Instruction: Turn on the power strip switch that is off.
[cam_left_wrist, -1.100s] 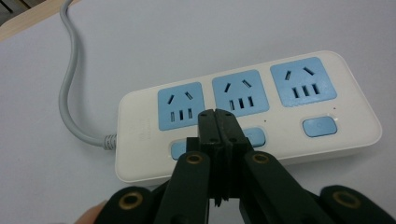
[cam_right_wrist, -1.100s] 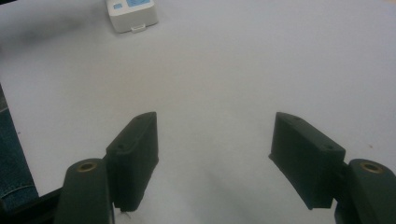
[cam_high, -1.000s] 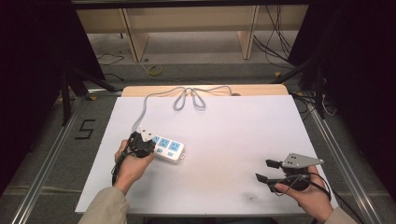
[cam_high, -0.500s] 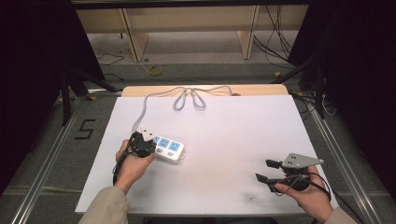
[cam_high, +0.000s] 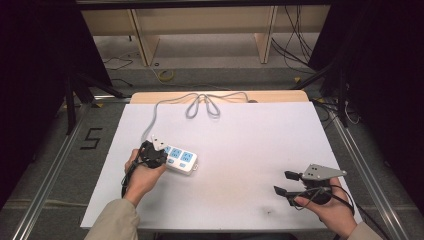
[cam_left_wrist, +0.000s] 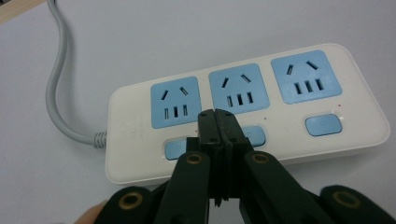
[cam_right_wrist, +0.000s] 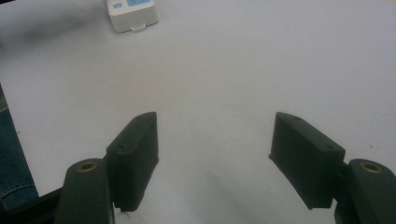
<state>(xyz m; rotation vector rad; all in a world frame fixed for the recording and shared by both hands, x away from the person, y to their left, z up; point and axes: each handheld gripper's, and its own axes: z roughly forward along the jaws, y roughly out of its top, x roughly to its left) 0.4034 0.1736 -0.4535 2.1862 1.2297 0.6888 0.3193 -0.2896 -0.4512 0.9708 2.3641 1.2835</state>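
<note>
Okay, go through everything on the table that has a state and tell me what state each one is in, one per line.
Power strip: flat on the table, all three sockets empty.
Grey cord: attached to the strip, looped at the far edge.
Left gripper: shut, tips over the strip's switch row.
Right gripper: open, nothing between its jaws.

The white surface (cam_high: 260, 150) has a strip of bare pale wood (cam_high: 270, 96) showing along its far edge. Near its near edge, toward the right, a small dark smudge (cam_high: 268, 212) marks the white top. On the floor off the left edge a black figure five (cam_high: 91, 138) is marked on the grey carpet. Metal rails (cam_high: 50, 172) run along the floor on the left and right sides. Beyond the far edge stands a light wooden shelf frame (cam_high: 200, 22), with a yellow cable (cam_high: 165, 76) and loose black cables (cam_high: 295, 50) lying on the floor beneath and beside it. Dark curtains (cam_high: 30, 75) close both sides.
</note>
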